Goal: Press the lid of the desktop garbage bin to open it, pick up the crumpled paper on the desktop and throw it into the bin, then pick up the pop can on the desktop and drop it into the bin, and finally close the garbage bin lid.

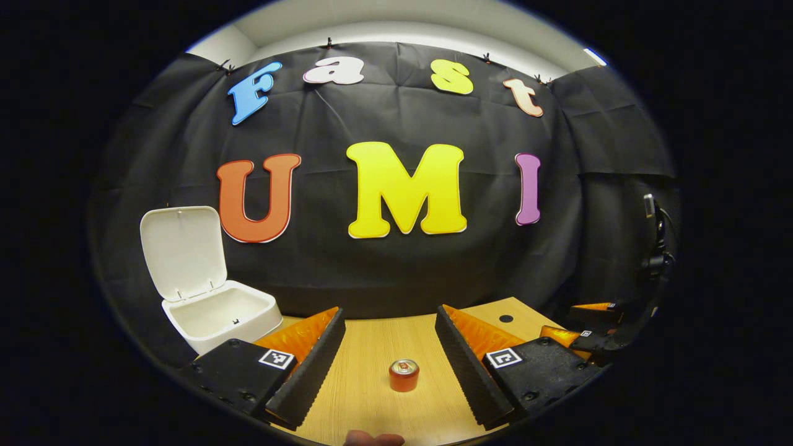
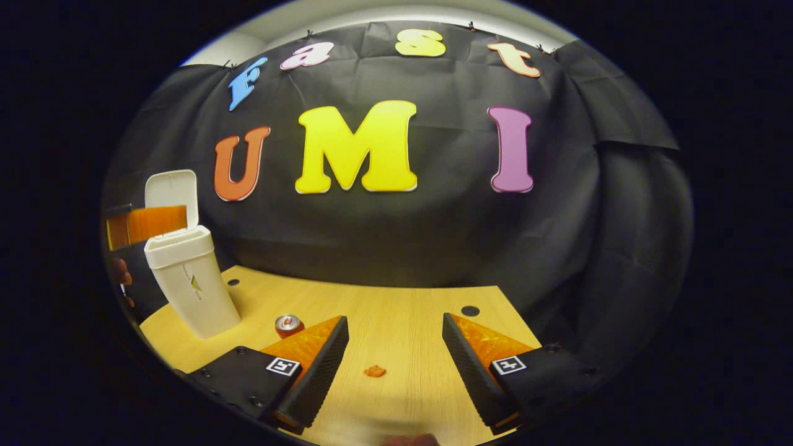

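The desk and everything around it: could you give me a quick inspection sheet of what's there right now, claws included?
Surface: light wooden desk with small dark round holes.
Job's things: white garbage bin stands upright with its lid flipped open; pop can stands upright on the desk, straight ahead of the left claw. Crumpled paper: nothing seen on the desk.
Clutter: a small orange scrap lies on the desk ahead of the right claw.
Grippers: left claw open, holding nothing; right claw open, holding nothing.
Cables: a dark mount with a cable at the right edge of the left gripper view.
Surroundings: black cloth wall behind the desk, pale wall above it.
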Demonstrator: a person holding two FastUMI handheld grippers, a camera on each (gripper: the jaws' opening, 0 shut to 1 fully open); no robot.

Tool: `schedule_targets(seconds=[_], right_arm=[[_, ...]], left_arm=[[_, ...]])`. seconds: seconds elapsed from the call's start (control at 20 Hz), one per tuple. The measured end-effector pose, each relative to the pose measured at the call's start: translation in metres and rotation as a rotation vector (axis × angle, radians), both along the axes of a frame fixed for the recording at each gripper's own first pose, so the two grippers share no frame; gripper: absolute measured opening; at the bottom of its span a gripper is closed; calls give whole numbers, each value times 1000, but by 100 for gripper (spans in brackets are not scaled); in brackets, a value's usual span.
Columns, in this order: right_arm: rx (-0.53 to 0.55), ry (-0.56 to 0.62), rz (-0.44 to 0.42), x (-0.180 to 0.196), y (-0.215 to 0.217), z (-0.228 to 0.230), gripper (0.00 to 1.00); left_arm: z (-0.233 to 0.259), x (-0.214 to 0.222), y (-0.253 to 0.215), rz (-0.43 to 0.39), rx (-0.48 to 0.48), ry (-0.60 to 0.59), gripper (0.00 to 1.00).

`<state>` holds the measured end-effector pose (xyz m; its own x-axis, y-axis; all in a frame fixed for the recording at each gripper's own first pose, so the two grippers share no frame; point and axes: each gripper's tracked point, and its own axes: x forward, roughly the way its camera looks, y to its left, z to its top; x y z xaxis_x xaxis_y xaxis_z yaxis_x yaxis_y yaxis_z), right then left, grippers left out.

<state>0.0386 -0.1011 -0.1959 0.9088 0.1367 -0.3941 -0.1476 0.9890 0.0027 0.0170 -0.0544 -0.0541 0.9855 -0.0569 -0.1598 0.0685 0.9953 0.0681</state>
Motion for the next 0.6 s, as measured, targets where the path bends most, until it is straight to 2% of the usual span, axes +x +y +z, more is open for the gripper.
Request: schedule_targets(seconds=[0.4, 0.6], right_arm=[[-11, 205, 121, 30, 21, -107, 96], [-54, 333, 126, 41, 29, -162, 96]], left_arm=[[-22, -21, -2, 28, 4, 66, 96], [-27, -27, 14, 81, 26, 86, 96]])
